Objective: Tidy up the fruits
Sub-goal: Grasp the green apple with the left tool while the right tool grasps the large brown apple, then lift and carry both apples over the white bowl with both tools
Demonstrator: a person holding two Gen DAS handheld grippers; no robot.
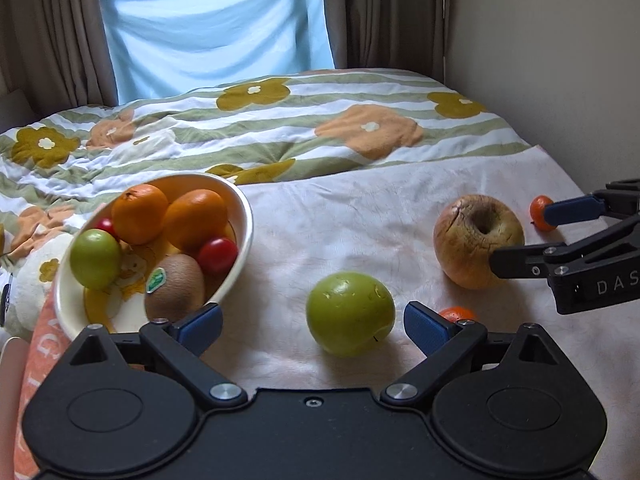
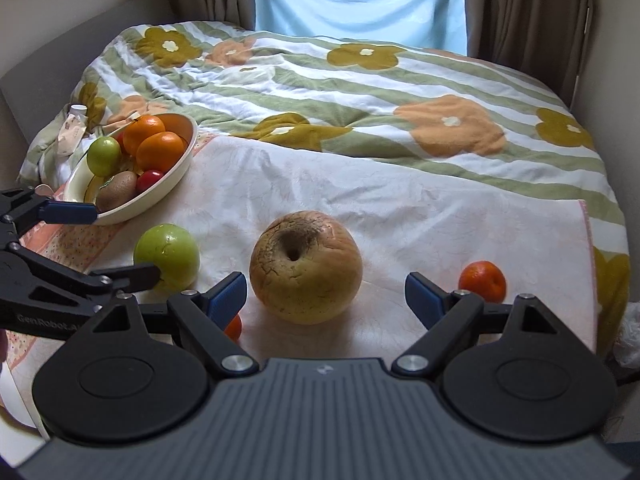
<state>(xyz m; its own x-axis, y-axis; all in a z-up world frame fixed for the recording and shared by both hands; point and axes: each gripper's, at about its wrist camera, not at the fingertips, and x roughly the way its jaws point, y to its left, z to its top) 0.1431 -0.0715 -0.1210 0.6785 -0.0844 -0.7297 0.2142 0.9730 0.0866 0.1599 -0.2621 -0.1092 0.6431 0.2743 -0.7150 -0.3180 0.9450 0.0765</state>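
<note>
Bowl (image 1: 245,216): cream, tilted on the rumpled quilt (image 1: 280,128) edge, mouth facing the cloth; holds two oranges, small green fruit, kiwi, cherry tomatoes. Tilt likely because one side rests on the soft quilt.
Green apple (image 1: 350,312): loose on the white cloth (image 1: 340,216), just right of the bowl, between the fingers of the left gripper (image 1: 312,330).
Left gripper: jaws wide, empty, lined up on the green apple; probably the next pick.
Wrinkled apple (image 2: 306,266): centre of the cloth, stem pit up, framed by the right gripper (image 2: 326,294).
Right gripper: jaws wide, holding nothing, one finger close beside the wrinkled apple.
Small oranges: one (image 2: 482,280) right of the wrinkled apple, another (image 2: 234,327) half hidden behind the right gripper's left finger.
Edges: wall close on the right; cloth's right edge near the far small orange.
Room: open cloth between green apple and bowl, short clear path. Bowl is fairly full, so fruit could roll out of the low side.
</note>
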